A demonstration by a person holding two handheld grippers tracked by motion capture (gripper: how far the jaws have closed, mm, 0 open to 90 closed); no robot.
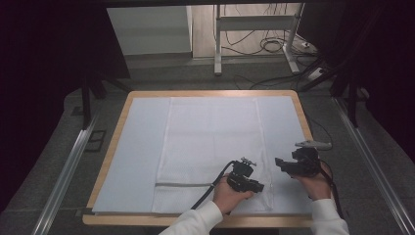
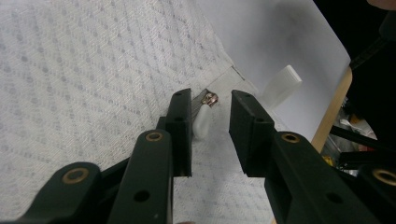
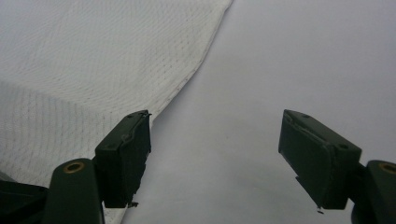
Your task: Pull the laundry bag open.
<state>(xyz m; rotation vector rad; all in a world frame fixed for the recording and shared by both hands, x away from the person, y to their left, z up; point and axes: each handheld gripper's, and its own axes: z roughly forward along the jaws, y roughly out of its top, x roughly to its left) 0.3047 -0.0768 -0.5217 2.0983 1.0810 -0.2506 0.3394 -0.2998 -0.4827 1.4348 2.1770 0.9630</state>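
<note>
A white mesh bag point(image 1: 210, 147) lies flat on a white sheet point(image 1: 137, 147) that covers the table. A grey zipper point(image 1: 183, 184) runs across the bag near its front edge. My left gripper point(image 1: 258, 186) is low over the bag's front right corner. In the left gripper view its jaws stand a little apart around the zipper's white pull tab point(image 2: 201, 120), which lies against the left pad point(image 2: 184, 126), with a gap to the right pad. My right gripper point(image 1: 280, 163) is open just right of the bag. Its jaws point(image 3: 215, 154) are wide apart over the bare sheet point(image 3: 289, 56) beside the bag's edge point(image 3: 187, 79).
The table has a wooden rim point(image 1: 112, 142). A small pale plastic piece point(image 1: 313, 144) lies on the sheet near the right edge, and shows as a white block point(image 2: 281, 85) in the left gripper view. Metal rails point(image 1: 63, 171) flank the table; cables lie on the floor behind.
</note>
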